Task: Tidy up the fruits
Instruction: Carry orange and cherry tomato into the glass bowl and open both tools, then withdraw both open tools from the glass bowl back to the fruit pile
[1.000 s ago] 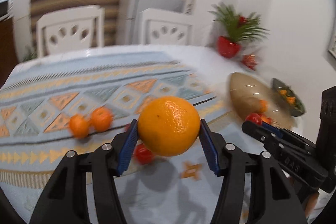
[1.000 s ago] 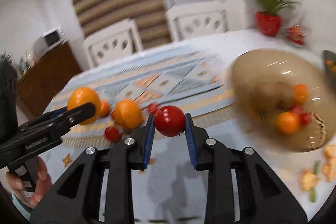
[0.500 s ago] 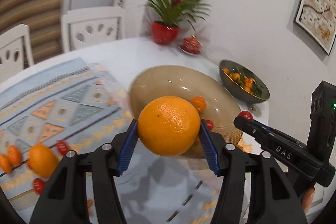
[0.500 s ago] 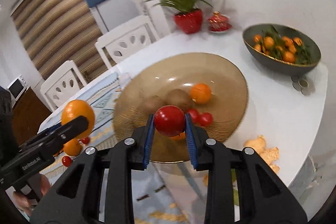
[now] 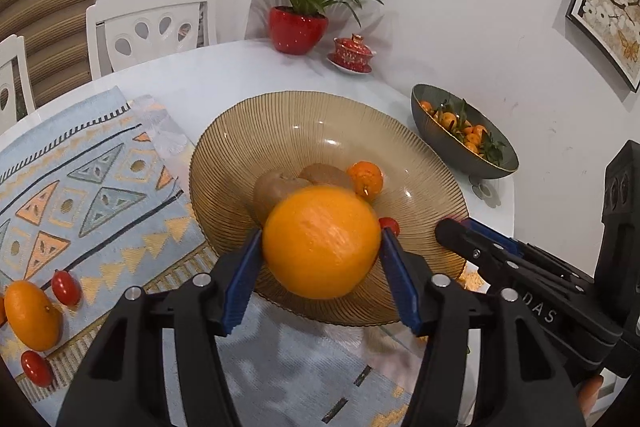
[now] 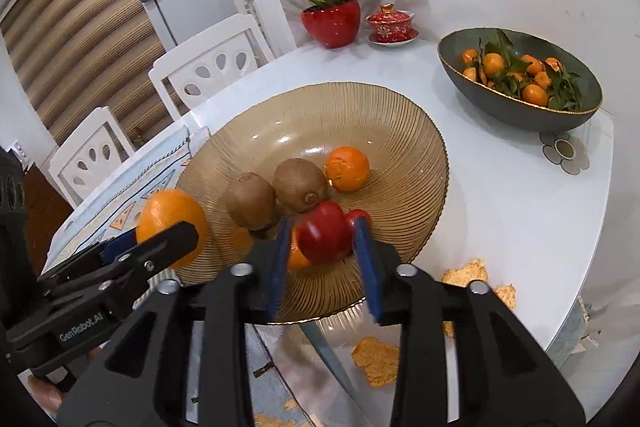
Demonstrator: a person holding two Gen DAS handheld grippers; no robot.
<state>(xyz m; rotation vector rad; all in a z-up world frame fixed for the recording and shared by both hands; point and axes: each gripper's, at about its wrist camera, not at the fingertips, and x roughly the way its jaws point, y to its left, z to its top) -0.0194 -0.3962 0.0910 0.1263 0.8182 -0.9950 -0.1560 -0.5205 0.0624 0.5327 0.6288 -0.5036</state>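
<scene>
Both grippers hang over the near side of the ribbed amber glass bowl (image 5: 320, 115) (image 6: 400, 131). My left gripper (image 5: 321, 239) has its jaws opening. The big orange (image 5: 320, 243) (image 6: 168, 215) sits between the blue pads, blurred and slipping while the fingers stay sharp. My right gripper (image 6: 322, 227) (image 5: 448, 229) is also opening. The red tomato (image 6: 322, 237) is blurred between its pads, with a gap on its left side. In the bowl lie two kiwis (image 6: 250, 199) (image 6: 300, 183), a mandarin (image 6: 347, 168) and a small tomato (image 6: 362, 217).
A dark bowl (image 6: 512, 113) of leafy mandarins stands at the right. A red plant pot (image 6: 331, 23) and a red lidded cup (image 6: 390, 23) stand at the back. On the patterned runner lie an orange (image 5: 32, 315) and cherry tomatoes (image 5: 66, 287). Peel scraps (image 6: 378, 359) lie near the table's edge.
Both grippers swung from the runner to over the amber bowl. The right jaws have spread and the tomato has come loose. The orange in the left gripper has begun to blur and sink.
</scene>
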